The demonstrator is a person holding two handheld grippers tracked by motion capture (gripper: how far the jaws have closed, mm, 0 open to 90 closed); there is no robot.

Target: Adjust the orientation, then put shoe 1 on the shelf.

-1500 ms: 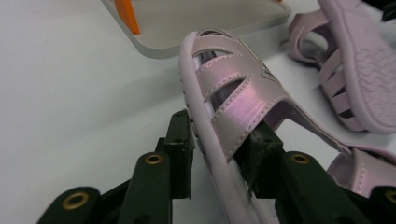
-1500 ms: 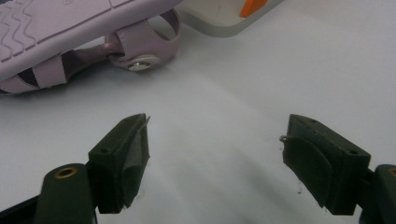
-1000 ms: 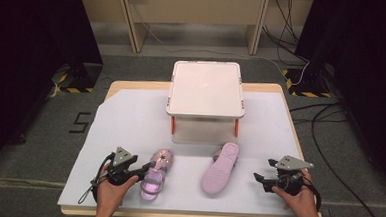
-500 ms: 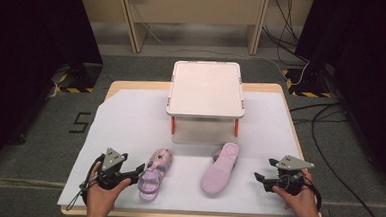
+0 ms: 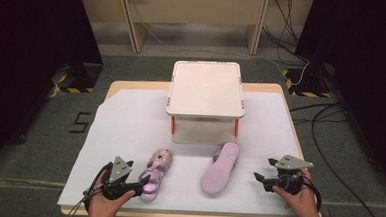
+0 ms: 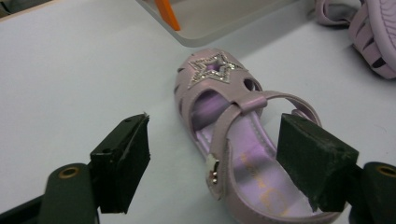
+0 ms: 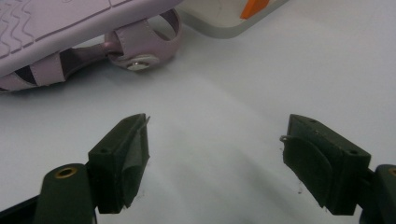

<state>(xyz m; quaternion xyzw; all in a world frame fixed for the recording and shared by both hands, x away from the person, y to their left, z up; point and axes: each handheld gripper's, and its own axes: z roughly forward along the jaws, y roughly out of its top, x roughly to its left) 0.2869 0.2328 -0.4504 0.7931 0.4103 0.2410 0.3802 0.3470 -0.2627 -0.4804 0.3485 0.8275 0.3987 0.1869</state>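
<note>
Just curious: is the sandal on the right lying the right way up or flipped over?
Flipped over. The right sandal shows its ridged sole facing up, straps against the table.

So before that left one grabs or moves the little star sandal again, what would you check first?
1. Left hand-held gripper open: ok, its jaws have just been opening and stand wide apart.
2. Star sandal free of the pads: ok, it lies between the jaws, pads not pressing on it.
3. Star sandal upright on the white sheet: ok, sole down.
4. Second sandal upright: not ok, it lies sole up.
5. Right hand-held gripper out of the way: ok, open, beside the second sandal, holding nothing.
6. White raised tray bare on top: ok.
</note>
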